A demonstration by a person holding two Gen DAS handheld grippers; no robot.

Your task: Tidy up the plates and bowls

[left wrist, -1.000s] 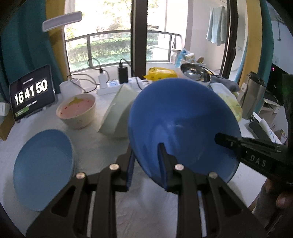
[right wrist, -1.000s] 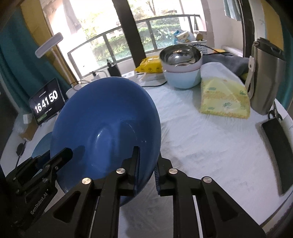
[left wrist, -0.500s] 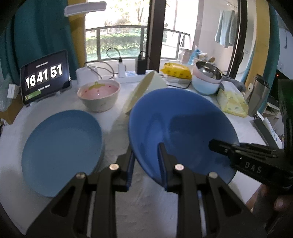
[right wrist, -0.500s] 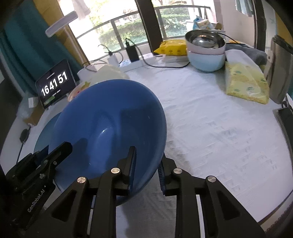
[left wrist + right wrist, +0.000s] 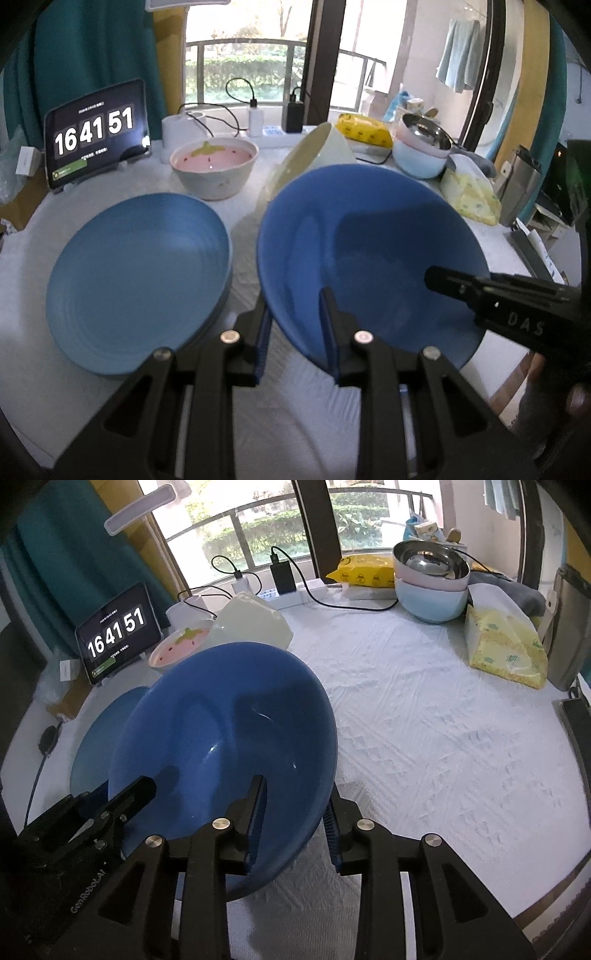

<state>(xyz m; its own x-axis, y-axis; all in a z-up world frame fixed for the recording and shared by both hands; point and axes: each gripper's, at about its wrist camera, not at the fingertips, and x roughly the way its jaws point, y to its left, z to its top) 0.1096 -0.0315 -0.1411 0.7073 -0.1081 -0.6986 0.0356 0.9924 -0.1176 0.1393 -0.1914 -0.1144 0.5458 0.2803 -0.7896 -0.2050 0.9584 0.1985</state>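
Observation:
I hold a dark blue bowl just above the white tablecloth, tilted, beside a stack of light blue plates. My left gripper is shut on the bowl's near left rim. My right gripper straddles the opposite rim; its jaws are opening, with the rim still between them and a gap at the pads. Behind stand a pink strawberry bowl, a pale green bowl leaning on its side, and stacked pastel bowls with a steel bowl on top.
A tablet clock stands at the back left. A power strip with chargers lies by the window. A yellow tissue pack and a steel flask sit at the right. The table's front edge is near.
Both grippers carried the blue bowl to the left and slightly down, so the plate stack now lies close beside it. The right gripper's jaws have widened around the rim.

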